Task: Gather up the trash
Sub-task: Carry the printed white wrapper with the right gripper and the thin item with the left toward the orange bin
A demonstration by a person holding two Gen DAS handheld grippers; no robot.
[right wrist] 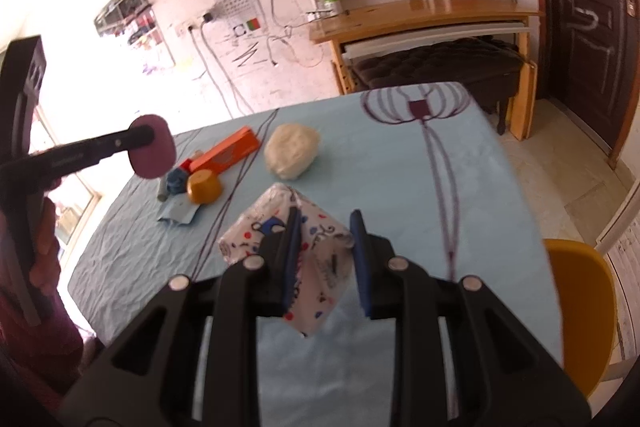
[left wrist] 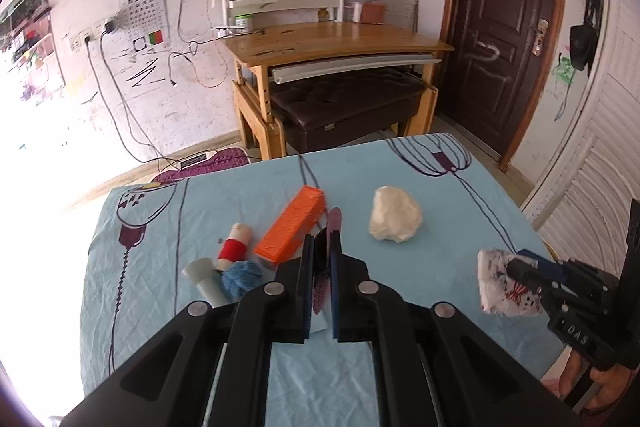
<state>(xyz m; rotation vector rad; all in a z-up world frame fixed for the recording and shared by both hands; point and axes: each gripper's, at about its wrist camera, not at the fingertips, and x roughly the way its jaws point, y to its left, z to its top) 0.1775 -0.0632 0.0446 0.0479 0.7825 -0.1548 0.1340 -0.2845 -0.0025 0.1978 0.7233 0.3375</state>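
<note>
My left gripper [left wrist: 323,243] is shut on a thin mauve round pad [left wrist: 333,227], seen edge-on between its fingers. The right wrist view shows that pad [right wrist: 152,147] as a flat disc held up at the left by the left gripper [right wrist: 146,135]. My right gripper [right wrist: 325,223] is shut on a crumpled white printed packet [right wrist: 320,267], which hangs above the light blue tablecloth [right wrist: 400,187]. In the left wrist view the right gripper [left wrist: 516,265] holds the packet [left wrist: 494,283] at the right. A white crumpled lump [left wrist: 394,215] [right wrist: 292,151] lies on the table beyond both grippers.
An orange box [left wrist: 292,227], a red-banded roll [left wrist: 236,243], blue yarn [left wrist: 240,277] and a white cylinder [left wrist: 204,279] lie left of centre. A gold cup [right wrist: 204,187] sits on its side by a blue tissue [right wrist: 178,213]. A yellow chair [right wrist: 580,307] stands at the right.
</note>
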